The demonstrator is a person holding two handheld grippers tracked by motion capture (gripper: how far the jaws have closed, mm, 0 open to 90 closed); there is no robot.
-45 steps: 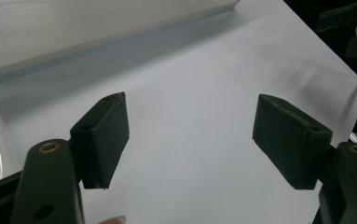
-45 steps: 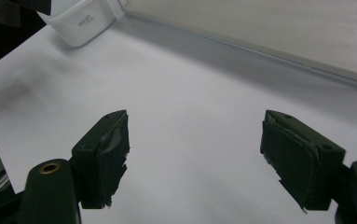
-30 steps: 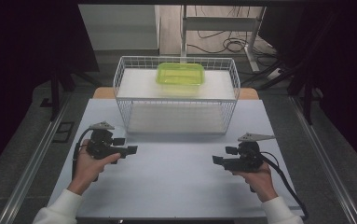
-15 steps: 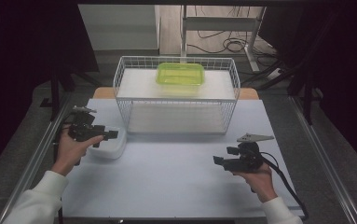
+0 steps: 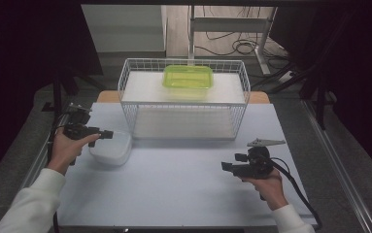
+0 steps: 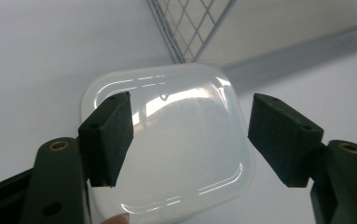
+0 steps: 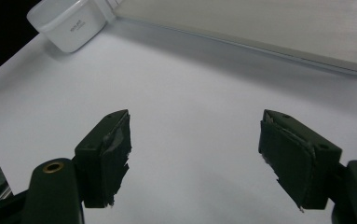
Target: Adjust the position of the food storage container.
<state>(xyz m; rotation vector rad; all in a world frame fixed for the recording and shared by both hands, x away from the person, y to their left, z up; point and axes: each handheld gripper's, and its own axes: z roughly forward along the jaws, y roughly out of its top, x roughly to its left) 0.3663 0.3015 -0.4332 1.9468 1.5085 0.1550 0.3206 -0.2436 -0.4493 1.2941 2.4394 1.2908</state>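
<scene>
High view: left hand-held gripper (image 5: 107, 134) hovers over translucent white container (image 5: 109, 148) on white tabletop (image 5: 183, 179), just beside front left corner of wire basket (image 5: 183, 99). Left gripper view: jaws spread wide above container, apparently not touching it; jaws have just closed slightly. Right hand-held gripper (image 5: 228, 167) well apart, over bare tabletop, jaws wide, holding nothing. Green tray (image 5: 187, 76) sits inside basket.

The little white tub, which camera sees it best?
The left gripper view: the white tub is big and close there, seen from above behind the open jaws. The high view shows it small under the left gripper. The right gripper view shows its side far off.
</scene>
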